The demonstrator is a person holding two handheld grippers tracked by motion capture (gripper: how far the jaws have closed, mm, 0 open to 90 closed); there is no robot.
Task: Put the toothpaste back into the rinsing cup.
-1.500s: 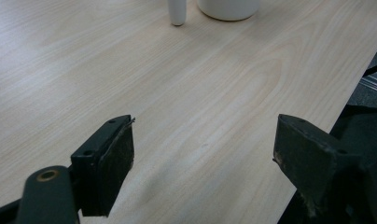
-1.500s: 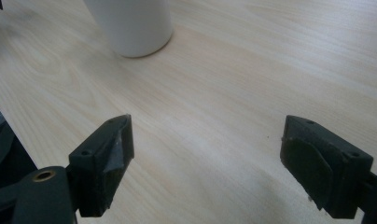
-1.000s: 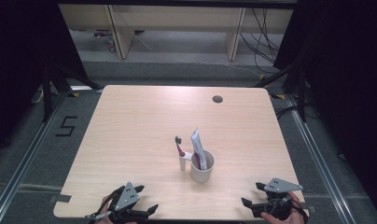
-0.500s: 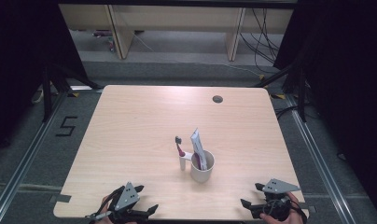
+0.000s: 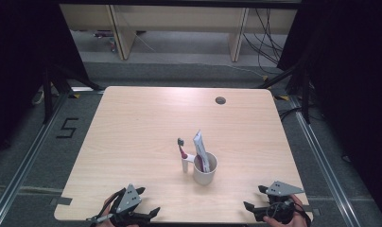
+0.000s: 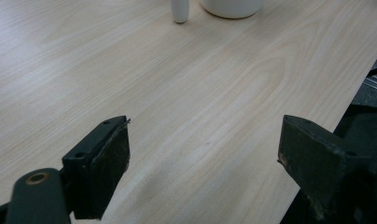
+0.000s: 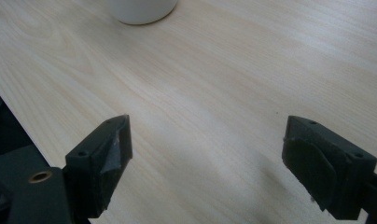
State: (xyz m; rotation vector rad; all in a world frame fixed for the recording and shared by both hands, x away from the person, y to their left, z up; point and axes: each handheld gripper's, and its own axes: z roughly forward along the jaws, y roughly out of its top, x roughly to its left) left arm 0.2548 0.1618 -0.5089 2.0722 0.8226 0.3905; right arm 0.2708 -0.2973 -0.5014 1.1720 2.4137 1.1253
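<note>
A white cup [image 5: 205, 172] stands near the middle of the wooden table [image 5: 146, 123], holding a white toothpaste tube [image 5: 200, 149]. A toothbrush with a dark red handle [image 5: 182, 150] stands upright in a small white holder just left of the cup. The cup's base [image 6: 231, 6] and the holder's foot [image 6: 179, 13] show at the top of the left gripper view, and the cup's base [image 7: 142, 10] tops the right gripper view. My left gripper [image 5: 144, 202] rests open at the front left edge. Over at the front right edge my right gripper [image 5: 256, 198] is open too, its jaws wide apart and empty.
A round cable hole [image 5: 221, 100] sits near the table's far right edge. A "5" [image 5: 66, 128] is marked on the floor to the left. Wooden furniture legs [image 5: 123, 33] and cables [image 5: 267, 28] lie beyond the far side. Metal rails run along both sides of the table.
</note>
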